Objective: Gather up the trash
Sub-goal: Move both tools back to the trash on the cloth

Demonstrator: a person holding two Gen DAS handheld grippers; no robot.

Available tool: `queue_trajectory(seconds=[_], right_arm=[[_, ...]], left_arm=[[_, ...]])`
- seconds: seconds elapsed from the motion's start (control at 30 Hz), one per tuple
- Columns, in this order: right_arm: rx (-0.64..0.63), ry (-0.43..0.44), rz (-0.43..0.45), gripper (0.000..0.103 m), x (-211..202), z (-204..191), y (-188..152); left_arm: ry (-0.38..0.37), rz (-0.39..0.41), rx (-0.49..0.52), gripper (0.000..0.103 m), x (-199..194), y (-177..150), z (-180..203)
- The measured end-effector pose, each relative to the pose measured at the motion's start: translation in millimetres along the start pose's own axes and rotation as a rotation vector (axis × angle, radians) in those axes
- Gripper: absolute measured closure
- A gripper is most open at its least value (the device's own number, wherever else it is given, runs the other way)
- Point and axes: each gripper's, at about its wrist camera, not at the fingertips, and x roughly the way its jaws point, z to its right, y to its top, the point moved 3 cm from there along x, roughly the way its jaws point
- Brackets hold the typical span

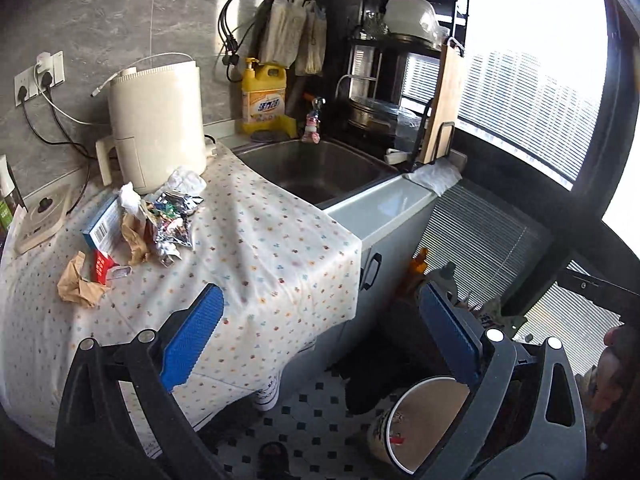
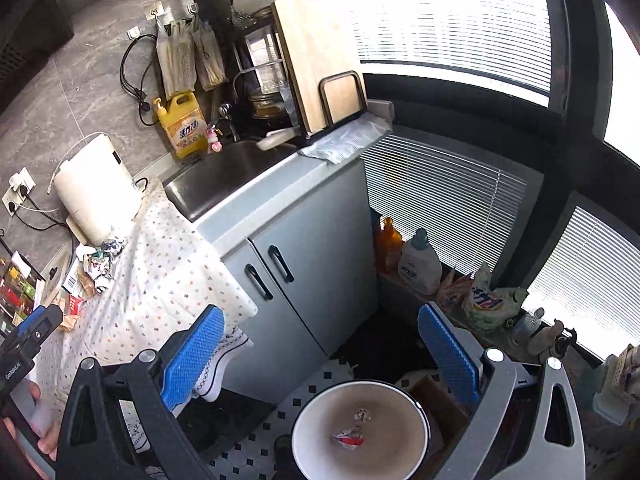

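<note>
Crinkled foil wrappers [image 1: 172,220], brown paper scraps [image 1: 78,284] and a small carton [image 1: 102,226] lie heaped on the dotted tablecloth [image 1: 260,240], up and left of the left gripper [image 1: 320,340], which is nearer; its jaws gape empty. The right gripper [image 2: 320,354], also wide open and empty, hangs over the bin [image 2: 416,412] on the floor. Bare cloth lies between tongs and heap; the kettle [image 1: 156,120] crowds its far side.

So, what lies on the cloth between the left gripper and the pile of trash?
Nothing: in the left wrist view only bare dotted tablecloth lies between the open left gripper and the trash pile.
</note>
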Motion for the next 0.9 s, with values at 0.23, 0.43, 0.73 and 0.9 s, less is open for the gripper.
queue_trajectory(seconds=[0.23,0.43,0.73,0.9], right_arm=[[-0.076,0.113,0.015,0.008,23.1,-79.6,19.9],[-0.142,0.228,0.008,0.008,46.1,-152.8,25.7],[-0.205,0.327,-0.051,0.008,91.8,-251.1,29.6],[-0.269,0.388,-0.104,0.009,120.6,-308.6,23.7]], left_arm=[[0.037,0.063,-0.058,0.006,-4.6,26.1,-66.6],[0.041,0.067,-0.072,0.006,2.0,34.7,-124.2],[0.024,0.05,-0.131,0.006,19.6,38.4,-207.8],[0.023,0.05,-0.191,0.006,29.4,37.7,-249.7]])
